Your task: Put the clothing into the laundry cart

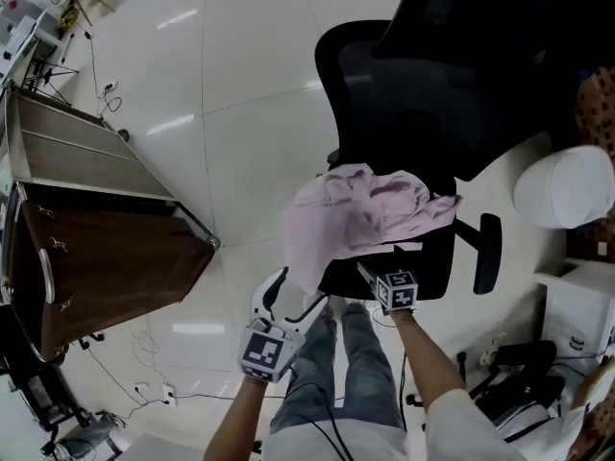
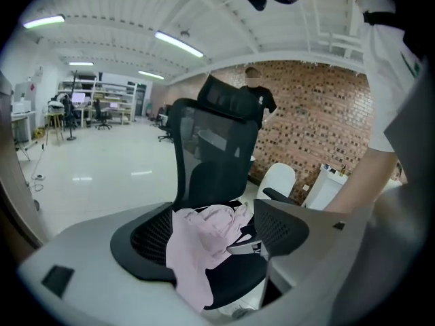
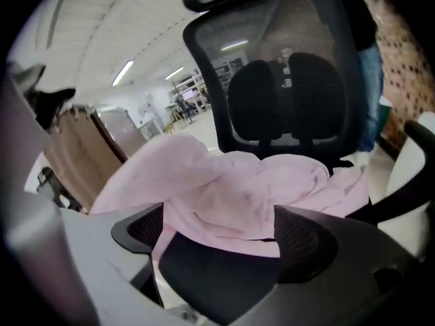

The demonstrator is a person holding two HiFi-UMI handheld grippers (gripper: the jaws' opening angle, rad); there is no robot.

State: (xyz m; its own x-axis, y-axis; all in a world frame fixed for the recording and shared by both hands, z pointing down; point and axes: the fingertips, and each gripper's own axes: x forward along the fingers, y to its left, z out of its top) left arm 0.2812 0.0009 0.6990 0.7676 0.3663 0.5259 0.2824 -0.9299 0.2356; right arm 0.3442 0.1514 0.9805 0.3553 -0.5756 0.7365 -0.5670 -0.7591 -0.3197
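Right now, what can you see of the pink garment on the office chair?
The pink garment is pale, thin-looking cloth, crumpled in soft folds. It lies in a loose heap on the seat of the black office chair, and one part hangs over the seat's edge. Only the chair seems to touch it: the left gripper and right gripper are open, near it.

floor (image 1: 240, 142): glossy white tile | wall (image 2: 319, 128): red brick | light: ceiling strips (image 2: 180, 44)
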